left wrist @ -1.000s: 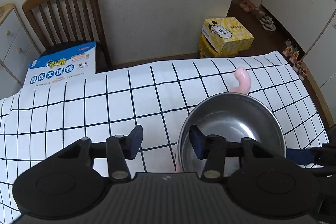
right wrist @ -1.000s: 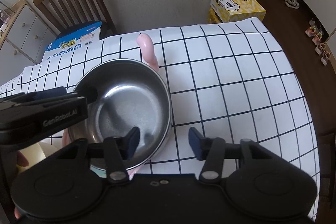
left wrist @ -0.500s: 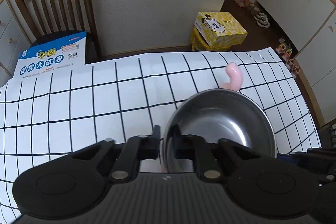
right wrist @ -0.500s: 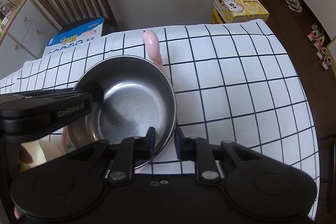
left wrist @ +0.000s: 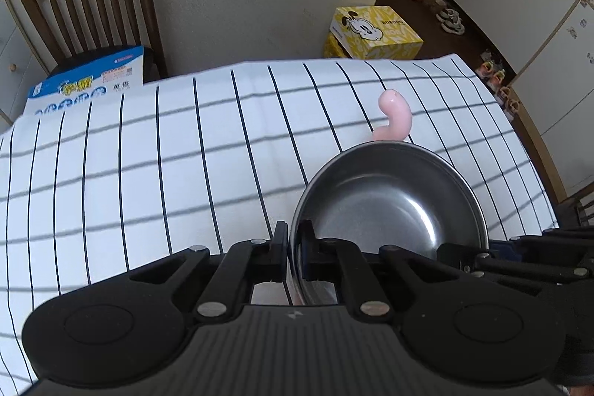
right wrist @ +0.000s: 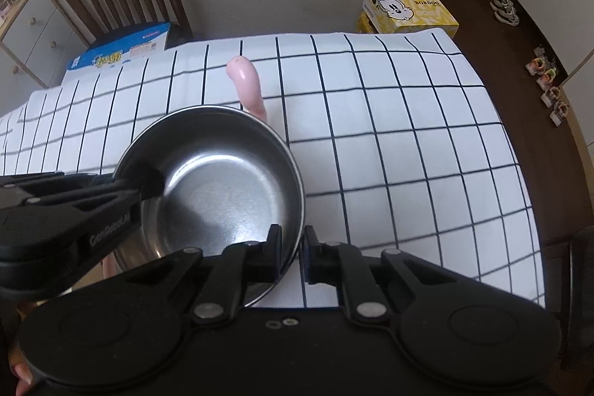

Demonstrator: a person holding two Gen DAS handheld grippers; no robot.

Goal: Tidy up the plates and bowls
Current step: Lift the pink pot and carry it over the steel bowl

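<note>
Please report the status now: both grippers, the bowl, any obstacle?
Left gripper and right gripper: jaws shut on steel bowl rim, opposite sides. Pink item under bowl. Path otherwise clear.

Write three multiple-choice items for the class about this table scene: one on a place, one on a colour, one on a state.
1. Where is the round stainless-steel bowl?
A. on the wooden chair
B. over the white black-grid tablecloth
C. on the floor

2. What colour is the cartoon-dog cardboard box?
A. yellow
B. red
C. green

3. How do the left tongs and right tongs stand?
A. both wide open
B. one open, one shut
C. both shut on the bowl's rim

Answers: B, grid cloth shows all around the bowl; A, its faces are yellow; C, each pair pinches the rim.
</note>
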